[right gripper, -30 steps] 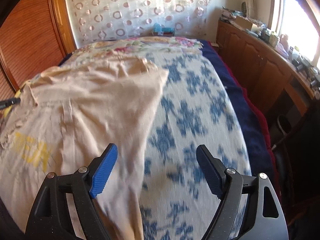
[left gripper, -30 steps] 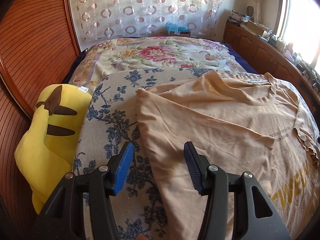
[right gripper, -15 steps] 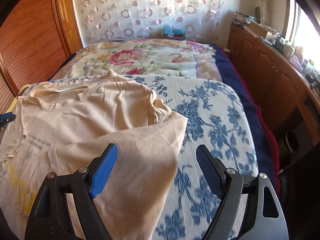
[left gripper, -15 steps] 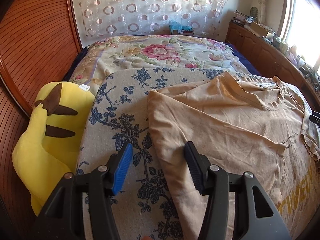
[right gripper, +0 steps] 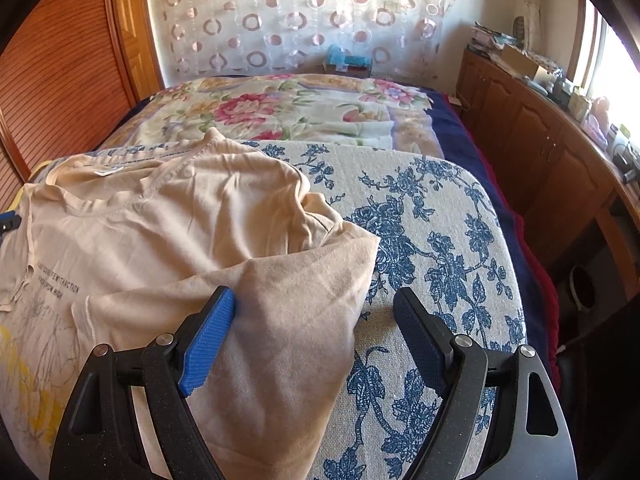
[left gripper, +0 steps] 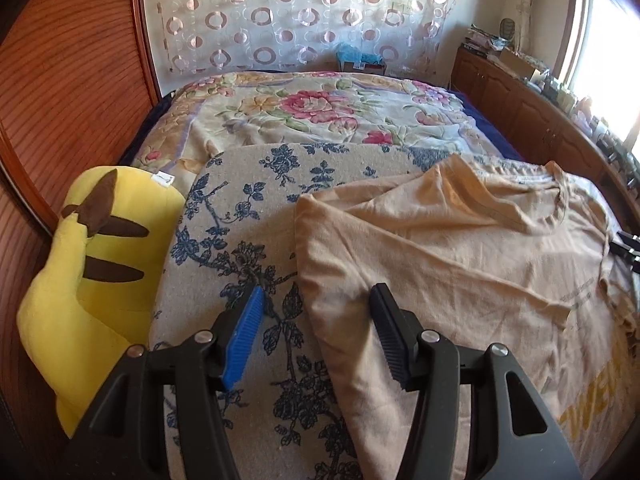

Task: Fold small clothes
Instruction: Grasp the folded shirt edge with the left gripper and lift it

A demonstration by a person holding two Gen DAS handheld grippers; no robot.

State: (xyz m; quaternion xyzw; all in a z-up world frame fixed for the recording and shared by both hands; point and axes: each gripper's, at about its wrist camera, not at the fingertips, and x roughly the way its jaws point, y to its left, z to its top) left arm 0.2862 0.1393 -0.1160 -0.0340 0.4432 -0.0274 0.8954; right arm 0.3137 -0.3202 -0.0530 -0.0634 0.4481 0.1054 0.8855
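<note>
A beige T-shirt [left gripper: 440,256] with yellow print lies on a blue-flowered board [left gripper: 256,216], both of its sides folded in over the middle. My left gripper [left gripper: 316,332] is open and empty above the shirt's left folded edge. In the right wrist view the same shirt [right gripper: 172,240] lies left of centre on the board [right gripper: 440,240]. My right gripper [right gripper: 314,334] is open and empty above the shirt's right folded edge. The tip of each gripper shows at the edge of the other's view.
A yellow plush toy [left gripper: 80,272] lies left of the board. A floral blanket [left gripper: 320,116] covers the bed behind. A wooden cabinet [right gripper: 560,160] with clutter runs along the right, a wooden panel [left gripper: 60,80] along the left.
Both grippers have drawn back and up from the shirt, staying open. The views now look further along the bed. The shirt's folded sides lie still.
</note>
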